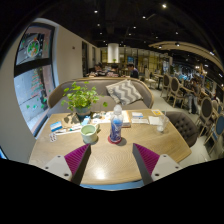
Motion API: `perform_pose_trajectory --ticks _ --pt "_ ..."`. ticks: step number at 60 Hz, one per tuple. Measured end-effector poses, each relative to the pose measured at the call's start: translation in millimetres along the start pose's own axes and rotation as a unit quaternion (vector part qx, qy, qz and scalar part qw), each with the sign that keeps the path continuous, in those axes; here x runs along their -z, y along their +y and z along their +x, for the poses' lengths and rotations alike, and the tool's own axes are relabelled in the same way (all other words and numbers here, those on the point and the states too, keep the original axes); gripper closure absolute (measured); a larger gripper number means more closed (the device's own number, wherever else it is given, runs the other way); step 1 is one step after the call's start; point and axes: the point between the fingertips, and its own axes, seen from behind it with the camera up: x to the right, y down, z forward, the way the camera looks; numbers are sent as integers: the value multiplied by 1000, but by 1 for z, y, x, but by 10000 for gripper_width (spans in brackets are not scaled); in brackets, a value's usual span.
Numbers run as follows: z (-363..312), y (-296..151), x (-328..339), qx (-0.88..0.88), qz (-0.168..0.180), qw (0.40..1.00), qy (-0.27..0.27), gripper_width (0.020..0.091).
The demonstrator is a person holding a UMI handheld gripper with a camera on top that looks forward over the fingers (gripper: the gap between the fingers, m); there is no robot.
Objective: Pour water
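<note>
Currently gripper point(110, 160) wide open, empty; bottle point(116, 124) at 12 o'clock beyond fingers, cup point(89, 133) at 11, contents not visible

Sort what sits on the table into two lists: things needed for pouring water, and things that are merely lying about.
For the job:
water bottle, upright just ahead of the fingers
green cup, beside the bottle
gripper, fingers open and holding nothing

Lying about:
potted plant, behind the cup
papers, beside the plant
glass, beyond the bottle's other side
</note>
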Motion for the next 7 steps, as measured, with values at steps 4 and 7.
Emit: perform_pose_trajectory --ticks 4,7 --pt "1 3 3 5 -4 1000 0 246" --pt "2 0 6 7 3 1000 0 244"
